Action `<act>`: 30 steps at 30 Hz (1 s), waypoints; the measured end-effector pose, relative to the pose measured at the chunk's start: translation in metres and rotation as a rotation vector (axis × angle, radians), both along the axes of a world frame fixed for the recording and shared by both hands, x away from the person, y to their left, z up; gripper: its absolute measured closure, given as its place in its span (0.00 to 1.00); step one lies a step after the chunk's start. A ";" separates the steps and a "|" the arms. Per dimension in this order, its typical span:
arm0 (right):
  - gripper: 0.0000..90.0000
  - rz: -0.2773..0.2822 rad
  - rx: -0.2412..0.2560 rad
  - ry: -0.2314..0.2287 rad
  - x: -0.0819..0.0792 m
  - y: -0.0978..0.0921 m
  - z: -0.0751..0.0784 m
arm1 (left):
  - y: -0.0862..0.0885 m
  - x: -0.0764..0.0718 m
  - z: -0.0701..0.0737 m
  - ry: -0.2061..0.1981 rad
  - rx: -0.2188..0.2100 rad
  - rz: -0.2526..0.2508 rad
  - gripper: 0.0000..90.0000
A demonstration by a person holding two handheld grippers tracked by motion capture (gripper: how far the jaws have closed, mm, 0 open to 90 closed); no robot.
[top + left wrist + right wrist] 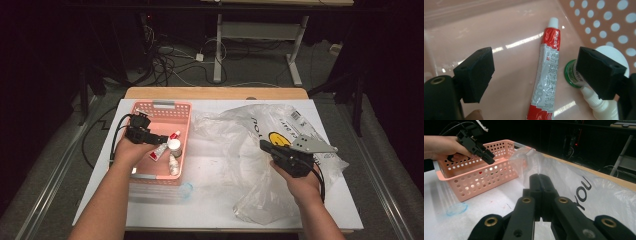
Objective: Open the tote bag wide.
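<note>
left gripper (pixel 534 72) spread wide over red tube (pixel 546 70) in pink basket (pixel 182 112), at 9 o'clock. right gripper (pixel 539 180) clenched, nothing between, on plastic bag (pixel 235 135) at 3 o'clock.

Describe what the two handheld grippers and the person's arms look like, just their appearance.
Both are black. The left gripper has blocky black jaws with small screw holes and a black cable looping behind it. The right gripper carries a grey three-cornered plate on top, has brass-ringed holes along its arms and trails a black cable. The forearms are bare, with no sleeves or gloves visible.
</note>
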State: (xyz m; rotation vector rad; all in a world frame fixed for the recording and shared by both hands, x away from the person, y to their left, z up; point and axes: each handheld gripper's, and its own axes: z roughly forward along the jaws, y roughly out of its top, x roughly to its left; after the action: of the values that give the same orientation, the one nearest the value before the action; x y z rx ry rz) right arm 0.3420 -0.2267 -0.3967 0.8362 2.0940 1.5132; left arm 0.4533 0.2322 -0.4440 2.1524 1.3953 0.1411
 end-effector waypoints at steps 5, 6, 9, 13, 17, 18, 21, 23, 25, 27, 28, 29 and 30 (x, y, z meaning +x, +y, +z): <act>1.00 0.000 -0.001 0.002 0.000 -0.001 0.000 | -0.003 0.003 -0.004 0.035 0.014 -0.037 0.24; 1.00 0.001 0.000 0.002 0.000 -0.001 0.000 | -0.003 0.004 -0.005 0.045 0.013 -0.049 0.26; 1.00 0.001 0.000 0.002 0.001 0.000 -0.001 | -0.003 0.005 -0.009 0.077 0.009 -0.065 0.32; 1.00 0.000 -0.002 0.006 0.001 -0.001 -0.001 | -0.006 0.007 -0.011 0.089 0.010 -0.091 0.40; 1.00 -0.001 -0.002 0.006 0.001 -0.001 -0.001 | -0.012 0.008 -0.016 0.098 0.030 -0.106 0.46; 1.00 -0.002 -0.002 0.007 0.001 -0.001 -0.001 | -0.013 0.009 -0.017 0.100 0.043 -0.117 0.47; 1.00 -0.004 0.000 0.010 0.001 -0.001 -0.002 | -0.018 0.010 -0.019 0.103 0.085 -0.139 0.51; 1.00 -0.004 -0.002 0.015 0.001 -0.001 -0.002 | -0.021 0.011 -0.020 0.096 0.112 -0.145 0.53; 1.00 -0.002 -0.003 0.013 0.001 -0.001 -0.003 | -0.023 0.011 -0.020 0.090 0.123 -0.137 0.55; 1.00 0.000 -0.006 0.016 0.001 0.000 -0.004 | -0.026 0.009 -0.020 0.070 0.161 -0.137 0.60; 1.00 -0.001 -0.006 0.019 0.001 0.000 -0.004 | -0.027 0.008 -0.020 0.061 0.175 -0.145 0.61; 1.00 0.002 -0.006 0.020 0.001 0.000 -0.004 | -0.028 0.008 -0.020 0.060 0.182 -0.142 0.62; 1.00 0.004 -0.006 0.019 0.001 0.000 -0.004 | -0.027 0.008 -0.020 0.060 0.184 -0.139 0.64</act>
State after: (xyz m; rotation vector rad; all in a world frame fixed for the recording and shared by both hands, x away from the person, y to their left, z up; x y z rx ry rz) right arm 0.3425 -0.2268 -0.4003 0.8480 2.1143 1.5059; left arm 0.4614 0.2049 -0.4641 2.4155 1.3046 0.1582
